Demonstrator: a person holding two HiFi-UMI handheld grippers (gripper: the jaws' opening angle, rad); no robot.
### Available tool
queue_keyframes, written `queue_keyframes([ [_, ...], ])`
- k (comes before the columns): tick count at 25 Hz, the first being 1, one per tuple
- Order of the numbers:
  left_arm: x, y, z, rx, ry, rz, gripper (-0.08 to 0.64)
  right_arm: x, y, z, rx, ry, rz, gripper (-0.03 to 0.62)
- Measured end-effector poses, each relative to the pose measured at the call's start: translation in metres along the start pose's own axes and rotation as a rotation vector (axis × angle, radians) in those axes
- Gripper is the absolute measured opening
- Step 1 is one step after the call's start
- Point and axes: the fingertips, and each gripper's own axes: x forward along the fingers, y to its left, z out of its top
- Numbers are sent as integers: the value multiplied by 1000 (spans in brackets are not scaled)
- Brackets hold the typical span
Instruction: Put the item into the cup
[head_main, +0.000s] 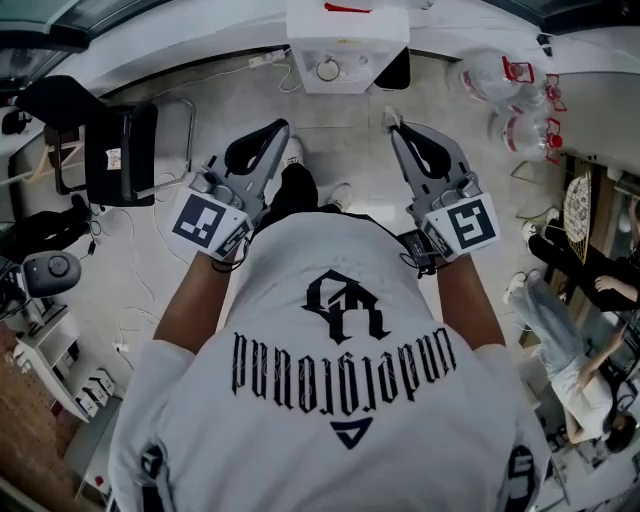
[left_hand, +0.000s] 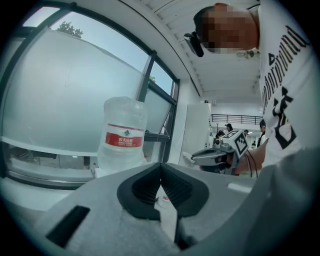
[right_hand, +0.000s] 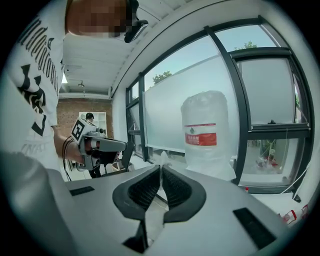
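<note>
No cup and no item show clearly in any view. In the head view I hold both grippers out in front of my chest, above the floor. The left gripper (head_main: 281, 129) is shut, its tips meeting with nothing between them. The right gripper (head_main: 391, 118) is shut and empty too. The left gripper view has the black pads (left_hand: 145, 187) pressed together at the tip of the left gripper (left_hand: 161, 165), and the right gripper (left_hand: 220, 152) floats beyond. The right gripper view shows its own right gripper (right_hand: 161, 168) closed, with the left gripper (right_hand: 100, 146) off to the side.
A white stand (head_main: 345, 40) is straight ahead by the wall. Large water jugs (head_main: 500, 78) lie at the right; one jug (left_hand: 123, 135) (right_hand: 207, 132) stands by the window. A black chair (head_main: 120, 150) is at the left. A person (head_main: 580, 370) sits at the right.
</note>
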Motion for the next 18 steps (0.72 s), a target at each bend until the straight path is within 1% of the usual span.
queue_keyframes([
  [4, 8, 21, -5, 2, 7, -10, 15, 26, -7, -8, 11, 28, 9, 23],
  [9, 15, 52, -21, -24, 31, 0, 15, 55, -13, -24, 19, 71, 17, 23],
  [13, 22, 65, -32, -17, 59, -19, 15, 74, -20, -38, 62, 98, 8, 23],
  [18, 30, 79, -55, -16, 95, -45, 15, 97, -25, -53, 72, 128, 19, 23],
])
